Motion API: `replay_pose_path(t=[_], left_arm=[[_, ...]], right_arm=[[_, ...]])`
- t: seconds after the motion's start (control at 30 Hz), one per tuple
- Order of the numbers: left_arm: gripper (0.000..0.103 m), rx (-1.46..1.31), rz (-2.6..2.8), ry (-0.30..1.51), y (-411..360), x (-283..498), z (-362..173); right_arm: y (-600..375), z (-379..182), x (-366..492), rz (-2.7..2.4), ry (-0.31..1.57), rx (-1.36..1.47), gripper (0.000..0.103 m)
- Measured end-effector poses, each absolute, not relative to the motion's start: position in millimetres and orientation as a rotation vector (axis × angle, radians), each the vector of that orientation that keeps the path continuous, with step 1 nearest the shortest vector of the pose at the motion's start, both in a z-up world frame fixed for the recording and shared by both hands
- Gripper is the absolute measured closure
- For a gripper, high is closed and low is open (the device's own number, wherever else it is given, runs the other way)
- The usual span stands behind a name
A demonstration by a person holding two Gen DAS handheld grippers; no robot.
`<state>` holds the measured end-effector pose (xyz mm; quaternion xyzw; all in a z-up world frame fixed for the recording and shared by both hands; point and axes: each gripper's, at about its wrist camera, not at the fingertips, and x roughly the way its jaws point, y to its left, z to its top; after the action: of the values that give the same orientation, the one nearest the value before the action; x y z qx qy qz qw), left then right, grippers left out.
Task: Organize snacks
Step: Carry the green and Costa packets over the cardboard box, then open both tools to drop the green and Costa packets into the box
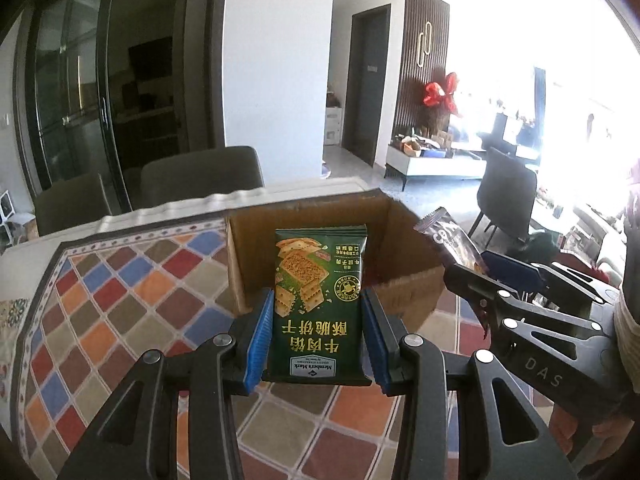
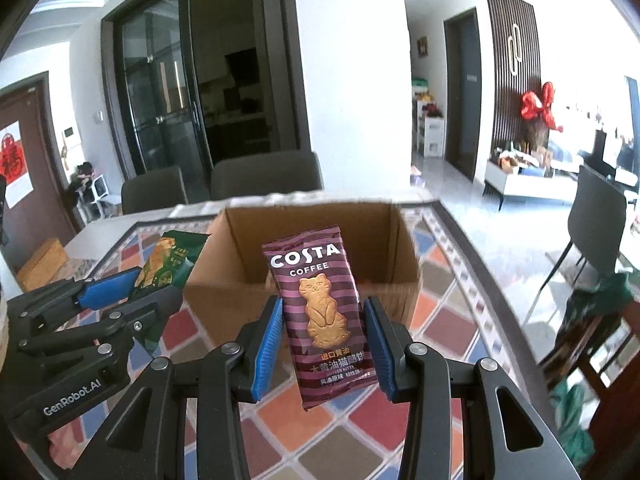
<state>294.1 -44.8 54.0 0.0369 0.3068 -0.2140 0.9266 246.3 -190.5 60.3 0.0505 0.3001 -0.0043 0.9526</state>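
Observation:
My left gripper is shut on a green cracker packet, held upright just in front of an open cardboard box. My right gripper is shut on a maroon Costa cat-biscuit packet, held upright in front of the same box. In the left wrist view the right gripper is at the right with the Costa packet. In the right wrist view the left gripper is at the left with the green packet. The box's floor is mostly hidden.
The box stands on a table with a colourful diamond-patterned cloth. Grey chairs stand behind the table, another chair to the right. A dark wooden piece with green cloth is at the right.

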Motion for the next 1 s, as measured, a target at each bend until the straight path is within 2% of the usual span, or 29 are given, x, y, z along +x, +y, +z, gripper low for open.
replay_pose_path(t=[0.5,0.57,0.63,0.7,0.83,1.0], left_arm=[[0.060,0.045,-0.421,0.728,-65,379,65],[0.058,0.047,-0.399,0.731,-66,384,64],[0.048,0.056,-0.383,0.731,-68,386,65],[0.045,0.070,-0.373,0.724,-68,386,64],[0.044,0.085,-0.340,0.705,-65,381,64],[0.038,0.108,-0.280,0.653,-57,355,69]], right_arm=[[-199,90,321,0.017,0.634,0.030,0.060],[-201,88,329,0.014,0.648,0.038,0.060],[-204,84,333,0.003,0.660,0.046,0.053],[-208,81,337,-0.006,0.672,0.054,0.049],[-213,76,339,-0.017,0.689,0.055,0.049],[-214,79,324,-0.019,0.678,0.068,0.049]])
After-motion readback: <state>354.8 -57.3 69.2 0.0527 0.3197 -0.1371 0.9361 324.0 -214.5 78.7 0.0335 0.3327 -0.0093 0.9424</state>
